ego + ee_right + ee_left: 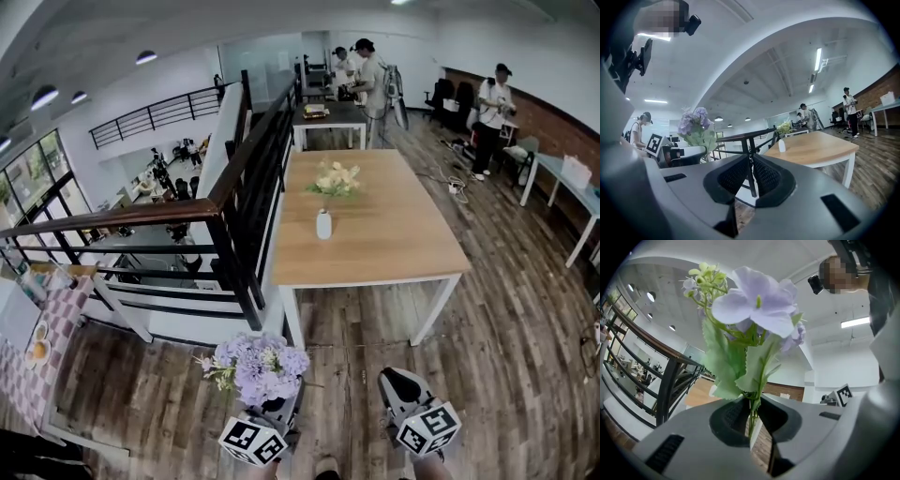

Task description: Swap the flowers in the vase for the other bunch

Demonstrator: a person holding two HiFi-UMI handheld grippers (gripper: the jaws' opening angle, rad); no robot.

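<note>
**An open loft office**

We see a dark plank floor and a pale wooden table on white legs beside a black railing. Tall windows stand left, a brick wall right, round ceiling lights above.

Nearest, low over the floor, side by side: left gripper and right gripper. Between the left jaws, the stems of a bunch, its heads above that gripper. Ahead, across the floor, a table. On it, left of the middle, a vase with flowers in it. Just beside the table on its left, a railing. Behind the table, a second table, with people at its far right and further right.
</note>
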